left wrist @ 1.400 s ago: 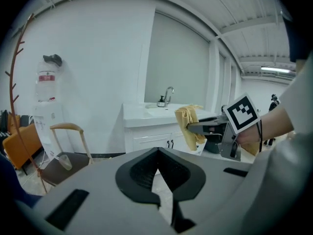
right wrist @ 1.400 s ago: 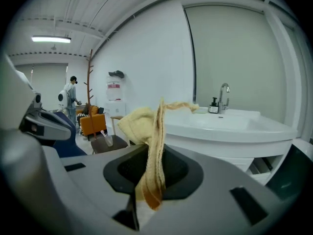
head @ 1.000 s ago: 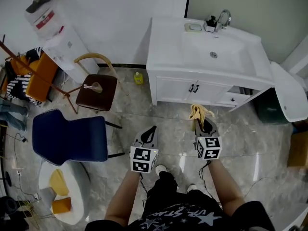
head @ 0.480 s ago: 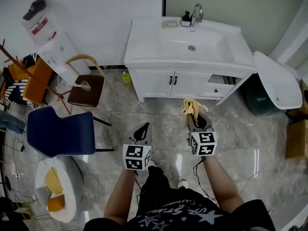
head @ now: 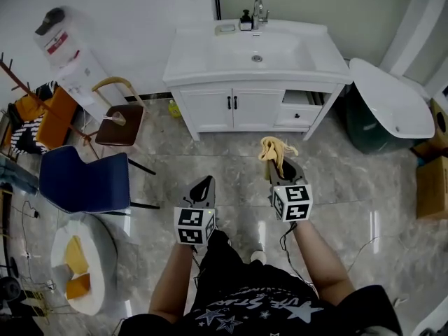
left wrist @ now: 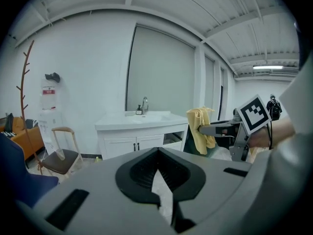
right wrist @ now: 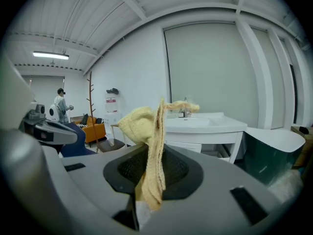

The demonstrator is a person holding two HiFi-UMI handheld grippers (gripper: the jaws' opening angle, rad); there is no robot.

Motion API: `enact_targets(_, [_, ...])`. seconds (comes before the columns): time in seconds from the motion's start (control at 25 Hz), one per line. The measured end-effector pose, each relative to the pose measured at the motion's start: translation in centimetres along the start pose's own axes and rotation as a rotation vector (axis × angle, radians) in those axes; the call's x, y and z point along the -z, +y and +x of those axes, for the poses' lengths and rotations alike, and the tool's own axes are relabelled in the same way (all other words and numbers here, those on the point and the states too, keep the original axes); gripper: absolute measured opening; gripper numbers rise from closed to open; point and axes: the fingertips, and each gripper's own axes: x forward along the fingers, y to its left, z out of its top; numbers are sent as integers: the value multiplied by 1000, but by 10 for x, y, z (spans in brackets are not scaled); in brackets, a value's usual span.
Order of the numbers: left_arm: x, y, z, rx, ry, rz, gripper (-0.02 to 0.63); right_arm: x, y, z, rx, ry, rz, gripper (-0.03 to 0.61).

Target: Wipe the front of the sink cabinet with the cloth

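Quick update from the remote seat. Over the last second the whole view has swung. The sink cabinet (head: 234,110) was sitting off at about 1 o'clock, and now it's pretty much dead ahead at 12. It doesn't look any closer though, so I'd call this lining up, not arriving. There's a good stretch of bare marble floor (head: 210,159) between my tools and the cabinet front, so no wiping has started.

The right gripper (head: 283,170) hasn't changed. Its jaws are clamped on the cloth (head: 275,149), with the yellow bunch sticking up past the tips and pointing toward 12, and a strip hanging down between the pads. The left gripper (head: 203,190) has its jaws brought together with nothing in them, riding along at about 9 o'clock of the right one. My guess is the next bit is just closing the distance and getting the cloth down to door height.

Headcount of what I can see:
- 1 cloth
- 2 grippers
- 1 cabinet with 2 doors (head: 255,109), each with a dark handle, plus 1 small drawer (head: 297,115) at the right end
- 1 tap (head: 257,7) at the back of the basin
- 2 chairs off around 9 to 10 o'clock: a brown chair (head: 120,121) and a blue chair (head: 84,182)
- 1 water dispenser (head: 77,61) at 10 o'clock
- 1 little yellow bottle (head: 173,108) on the floor, just beside the cabinet's left corner
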Motion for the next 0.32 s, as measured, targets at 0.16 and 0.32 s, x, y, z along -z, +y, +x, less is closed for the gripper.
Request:
enact_targets(0.16, [15,-31,-26,0,2,-4,14,13,-3,-40,-10,0,5,86])
enact_targets(0.32, [25,-52,-49,-3,-4,6,14,15,-4,-74,-12,-20,12,86])
